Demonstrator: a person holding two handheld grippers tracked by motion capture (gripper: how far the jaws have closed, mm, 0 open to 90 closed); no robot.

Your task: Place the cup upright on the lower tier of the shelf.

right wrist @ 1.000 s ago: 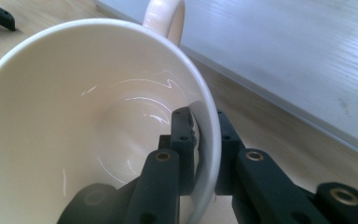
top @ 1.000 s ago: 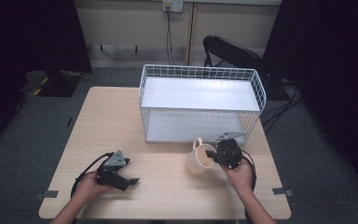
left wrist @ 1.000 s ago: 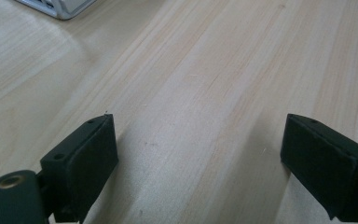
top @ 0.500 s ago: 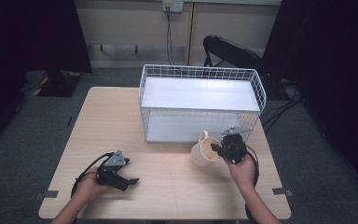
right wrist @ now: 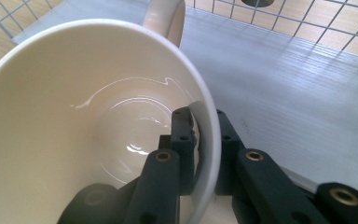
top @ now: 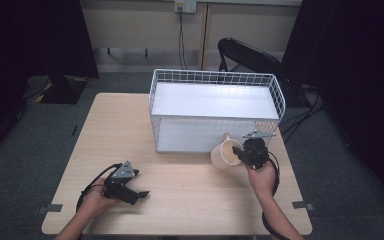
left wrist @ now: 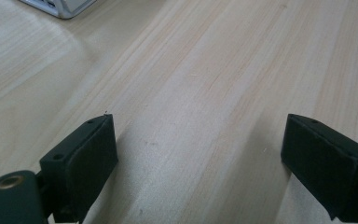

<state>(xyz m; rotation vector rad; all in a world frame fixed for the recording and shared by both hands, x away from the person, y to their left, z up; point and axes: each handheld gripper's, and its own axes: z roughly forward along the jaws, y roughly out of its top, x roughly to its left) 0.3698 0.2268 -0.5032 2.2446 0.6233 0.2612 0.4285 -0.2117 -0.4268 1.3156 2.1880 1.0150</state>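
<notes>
In the high view the right gripper [top: 241, 152] sits right of the frame's centre, clamped on the wall of a cup [top: 224, 152] that hangs to its left, just in front of the lower front edge of the wire basket [top: 152, 92]. In the right gripper view, one jaw is inside the cup [right wrist: 88, 116] and the other outside, pinching the rim near the lower centre of the frame. The cup is tipped on its side, its axis roughly level, its mouth facing the gripper and its handle toward the basket at the top of the frame. It is plain cream and glossy, and nothing lies inside it. The left gripper [top: 139, 193] rests low on the counter [top: 190, 185] at lower left, jaws wide apart with bare wood between them.
</notes>
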